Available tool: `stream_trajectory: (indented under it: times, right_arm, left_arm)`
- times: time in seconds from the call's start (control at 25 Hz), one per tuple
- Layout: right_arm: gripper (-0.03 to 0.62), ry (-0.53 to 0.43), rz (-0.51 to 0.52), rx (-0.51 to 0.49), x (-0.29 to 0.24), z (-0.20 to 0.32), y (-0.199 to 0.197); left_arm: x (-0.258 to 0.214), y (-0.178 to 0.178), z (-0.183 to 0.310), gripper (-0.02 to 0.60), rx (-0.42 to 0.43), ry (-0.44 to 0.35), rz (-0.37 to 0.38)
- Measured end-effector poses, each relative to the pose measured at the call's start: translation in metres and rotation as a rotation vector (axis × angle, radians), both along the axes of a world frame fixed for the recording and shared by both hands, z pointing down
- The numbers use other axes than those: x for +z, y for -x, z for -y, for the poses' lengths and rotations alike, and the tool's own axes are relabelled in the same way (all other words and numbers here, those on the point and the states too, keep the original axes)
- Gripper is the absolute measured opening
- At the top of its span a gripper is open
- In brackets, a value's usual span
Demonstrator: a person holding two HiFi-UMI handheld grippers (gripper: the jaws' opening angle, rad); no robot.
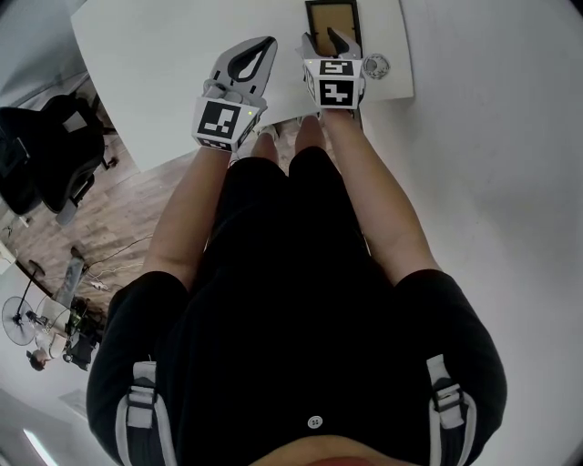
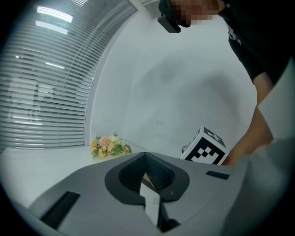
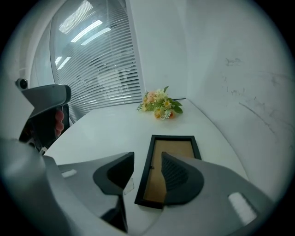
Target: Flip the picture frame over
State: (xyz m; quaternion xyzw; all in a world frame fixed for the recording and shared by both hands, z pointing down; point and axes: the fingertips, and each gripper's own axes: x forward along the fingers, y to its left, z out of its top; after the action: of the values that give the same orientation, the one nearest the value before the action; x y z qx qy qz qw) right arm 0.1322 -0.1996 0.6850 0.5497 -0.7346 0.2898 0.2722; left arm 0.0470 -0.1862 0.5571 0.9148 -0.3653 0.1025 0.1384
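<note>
A black-rimmed picture frame [image 1: 332, 20] [image 3: 173, 159] lies flat on the white table [image 1: 164, 64], its brown panel facing up. My right gripper [image 1: 322, 41] [image 3: 147, 159] hangs over the frame's near end. Its jaws stand apart, the frame's left rail shows in the gap, and the pads press on nothing. My left gripper [image 1: 261, 50] [image 2: 145, 155] hovers over bare tabletop left of the frame, its jaws closed tip to tip around an empty hollow. In the left gripper view the right gripper's marker cube [image 2: 205, 148] shows with the hand behind it.
A small bunch of flowers [image 3: 161, 105] [image 2: 109, 146] lies at the table's far end near the window blinds [image 3: 101, 69]. A white wall [image 3: 230, 69] runs along the table's right. A black chair [image 1: 46, 155] and a fan [image 1: 18, 319] stand on the floor to the left.
</note>
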Motion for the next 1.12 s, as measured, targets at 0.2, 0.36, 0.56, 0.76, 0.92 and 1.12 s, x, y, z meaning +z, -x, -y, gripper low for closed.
stream_trajectory:
  times: [0.2,0.36,0.56,0.76,0.92,1.12]
  right_arm:
    - [0.169,0.012,-0.008,0.007,0.011,-0.002,0.002]
    - [0.153,0.025,-0.024,0.016,0.016,-0.005,0.004]
    - [0.146,0.053,-0.04,0.012,0.024,-0.008,0.008]
    - [0.132,0.082,-0.061,0.005,0.032,-0.012,0.008]
    - [0.116,0.094,-0.102,-0.002,0.036,-0.013,0.007]
    - [0.084,0.104,-0.151,-0.01,0.037,-0.012,0.007]
  left_arm:
    - [0.011,-0.002,-0.005,0.008,0.001,0.015,-0.003]
    - [0.018,-0.002,-0.008,0.008,-0.002,0.029,-0.006]
    - [0.019,-0.003,-0.011,0.008,-0.004,0.034,-0.012]
    - [0.021,-0.003,-0.016,0.007,-0.009,0.036,-0.01]
    - [0.024,0.001,-0.019,0.008,-0.011,0.045,-0.005]
    - [0.021,0.007,-0.021,0.008,-0.025,0.046,-0.01]
